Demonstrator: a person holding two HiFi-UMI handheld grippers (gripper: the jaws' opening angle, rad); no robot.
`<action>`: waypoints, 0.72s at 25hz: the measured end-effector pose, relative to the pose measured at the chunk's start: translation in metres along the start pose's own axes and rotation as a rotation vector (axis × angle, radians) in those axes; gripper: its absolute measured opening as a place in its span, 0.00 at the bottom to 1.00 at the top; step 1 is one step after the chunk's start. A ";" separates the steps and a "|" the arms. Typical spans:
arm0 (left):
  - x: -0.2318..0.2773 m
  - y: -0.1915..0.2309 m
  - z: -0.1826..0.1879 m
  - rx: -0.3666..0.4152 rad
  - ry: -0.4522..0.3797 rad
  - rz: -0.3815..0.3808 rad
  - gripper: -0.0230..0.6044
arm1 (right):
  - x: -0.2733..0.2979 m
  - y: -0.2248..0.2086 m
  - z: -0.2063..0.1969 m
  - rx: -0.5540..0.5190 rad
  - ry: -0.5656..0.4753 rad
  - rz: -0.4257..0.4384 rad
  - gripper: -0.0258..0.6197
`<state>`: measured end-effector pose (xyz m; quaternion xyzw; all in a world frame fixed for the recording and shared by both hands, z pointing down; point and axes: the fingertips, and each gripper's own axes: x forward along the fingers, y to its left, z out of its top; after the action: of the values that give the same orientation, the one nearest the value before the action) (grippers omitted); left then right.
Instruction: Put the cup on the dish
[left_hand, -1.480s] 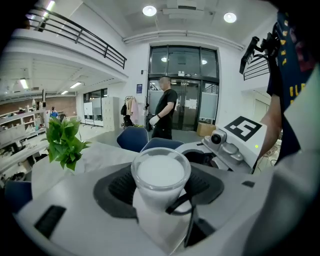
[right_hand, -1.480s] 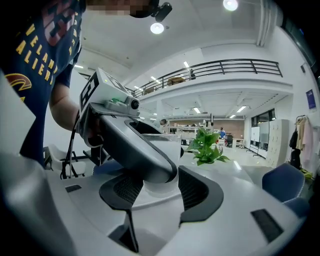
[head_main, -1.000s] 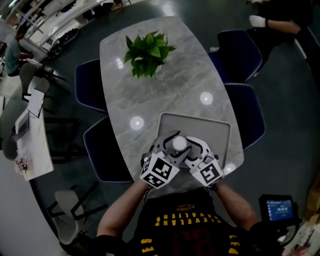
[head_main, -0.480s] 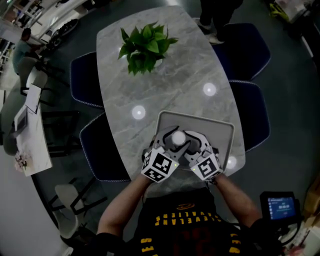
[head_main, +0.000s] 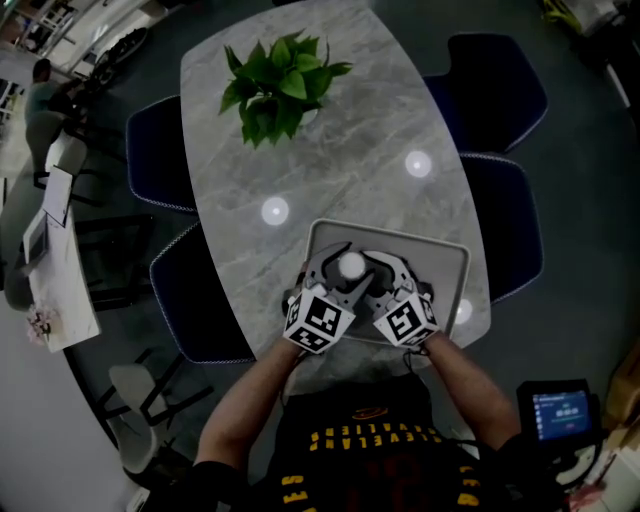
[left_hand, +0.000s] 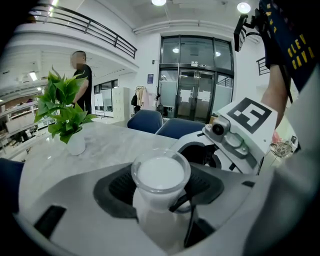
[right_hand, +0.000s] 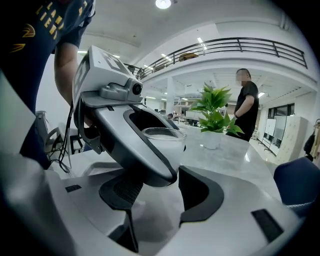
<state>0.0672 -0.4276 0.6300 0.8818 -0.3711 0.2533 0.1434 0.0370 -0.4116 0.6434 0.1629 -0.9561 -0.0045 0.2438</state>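
Note:
A clear cup (head_main: 351, 265) filled with something white hangs over the grey tray-like dish (head_main: 445, 262) near the table's front edge. My left gripper (head_main: 340, 268) is shut on the cup: in the left gripper view its black pads hug the cup (left_hand: 160, 175) on both sides. My right gripper (head_main: 372, 270) comes in from the right, its jaws wide apart. In the right gripper view one finger of the left gripper crosses between those jaws, and the cup (right_hand: 162, 137) shows just behind it. The right pads (right_hand: 200, 195) touch nothing that I can see.
A potted green plant (head_main: 275, 90) stands at the far end of the marble table (head_main: 330, 170). Dark blue chairs (head_main: 180, 290) (head_main: 510, 225) flank the table. A person (right_hand: 245, 100) stands beyond the plant.
Both grippers have sunk with the cup towards the dish and shifted a little away from the person's body. The grip on the cup looks unchanged.

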 end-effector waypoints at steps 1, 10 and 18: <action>0.003 0.001 -0.003 0.002 0.004 0.001 0.46 | 0.003 0.000 -0.005 -0.005 0.016 0.007 0.39; 0.022 0.007 -0.027 0.011 0.043 -0.005 0.46 | 0.018 0.001 -0.034 -0.047 0.150 0.044 0.39; 0.030 0.010 -0.037 0.018 0.057 -0.001 0.46 | 0.026 0.000 -0.048 -0.047 0.218 0.043 0.39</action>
<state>0.0653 -0.4359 0.6784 0.8758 -0.3640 0.2813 0.1462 0.0381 -0.4166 0.6982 0.1362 -0.9267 -0.0039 0.3502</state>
